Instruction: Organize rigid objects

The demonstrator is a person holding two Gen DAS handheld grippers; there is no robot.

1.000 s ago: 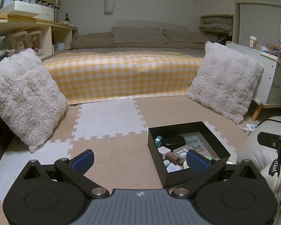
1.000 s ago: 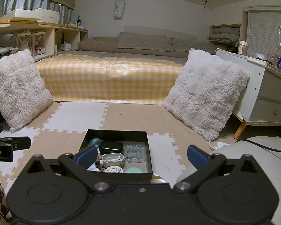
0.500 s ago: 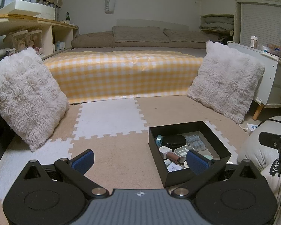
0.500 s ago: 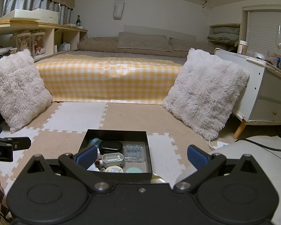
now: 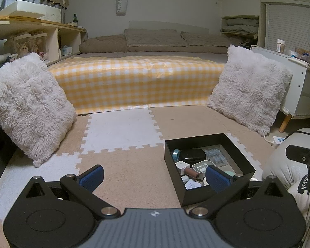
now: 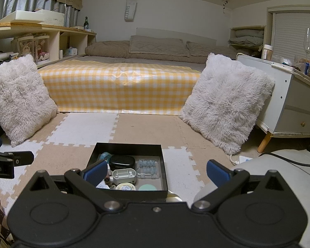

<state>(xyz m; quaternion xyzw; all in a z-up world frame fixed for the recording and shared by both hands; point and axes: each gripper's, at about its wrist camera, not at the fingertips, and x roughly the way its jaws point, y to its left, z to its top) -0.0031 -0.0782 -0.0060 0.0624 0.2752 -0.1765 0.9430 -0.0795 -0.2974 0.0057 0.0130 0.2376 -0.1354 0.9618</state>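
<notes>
A shallow square black box (image 6: 128, 190) filled with small rigid items is seen on the beige and white foam floor mat (image 5: 122, 130). The left gripper (image 5: 154, 177) is held beside the box with jaws wide and empty. The right gripper (image 6: 156, 170) is held above the box, jaws also wide, nothing gripped.

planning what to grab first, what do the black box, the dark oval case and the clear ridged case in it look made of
Black box: looks like matte cardboard or thin board, with flat, dull, sharp-edged walls.
Dark oval case: probably smooth hard plastic, rounded and faintly glossy.
Clear ridged case: seemingly transparent hard plastic, its bluish contents showing through.
</notes>
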